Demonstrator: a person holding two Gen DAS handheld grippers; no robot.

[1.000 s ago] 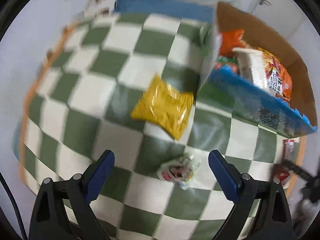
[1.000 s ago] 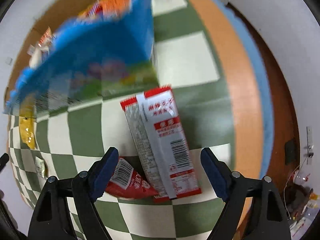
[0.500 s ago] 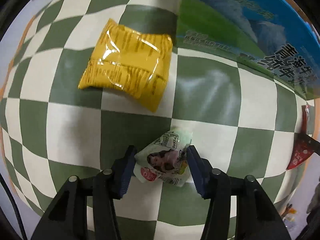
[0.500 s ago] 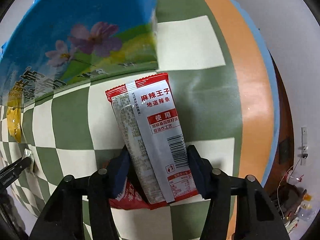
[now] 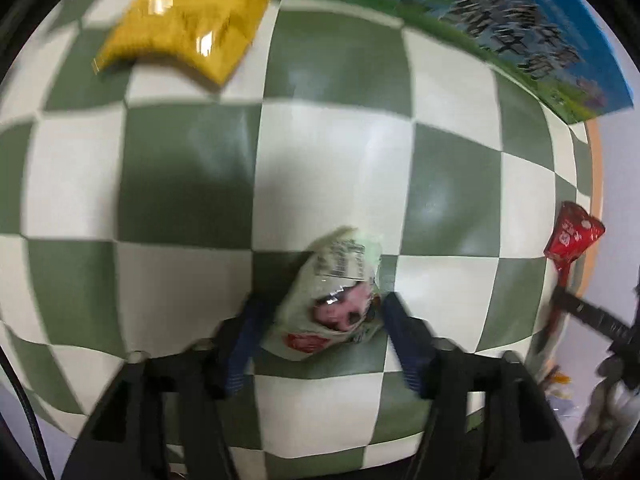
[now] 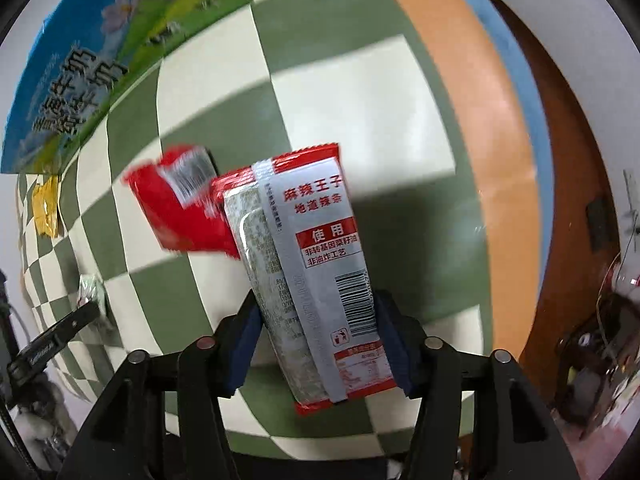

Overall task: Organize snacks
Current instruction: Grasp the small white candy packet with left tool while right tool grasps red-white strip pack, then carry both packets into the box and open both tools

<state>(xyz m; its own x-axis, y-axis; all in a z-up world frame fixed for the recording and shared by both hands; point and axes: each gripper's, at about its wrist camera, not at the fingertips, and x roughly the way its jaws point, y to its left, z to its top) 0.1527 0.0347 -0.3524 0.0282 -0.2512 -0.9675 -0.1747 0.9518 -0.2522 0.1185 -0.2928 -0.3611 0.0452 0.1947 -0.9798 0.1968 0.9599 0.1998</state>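
My left gripper (image 5: 320, 332) is shut on a small pale green snack packet (image 5: 332, 296) and holds it just above the checkered cloth. A yellow snack bag (image 5: 188, 20) lies at the far left. My right gripper (image 6: 318, 344) is shut on a long grey and red snack pack (image 6: 316, 268), lifted off the cloth. A small red packet (image 6: 180, 204) lies on the cloth behind it; it also shows in the left wrist view (image 5: 572, 236). The blue and green cardboard box (image 6: 92, 56) stands at the upper left; it also shows in the left wrist view (image 5: 520, 28).
The green and white checkered cloth (image 5: 320, 152) covers the table. Its orange border (image 6: 448, 60) and the table edge run down the right side of the right wrist view. The left gripper's finger (image 6: 56, 336) shows at the left there.
Both grippers have lifted their packets off the cloth. The long pack has come up and uncovered the small red packet. The left wrist view has moved closer to the cloth.
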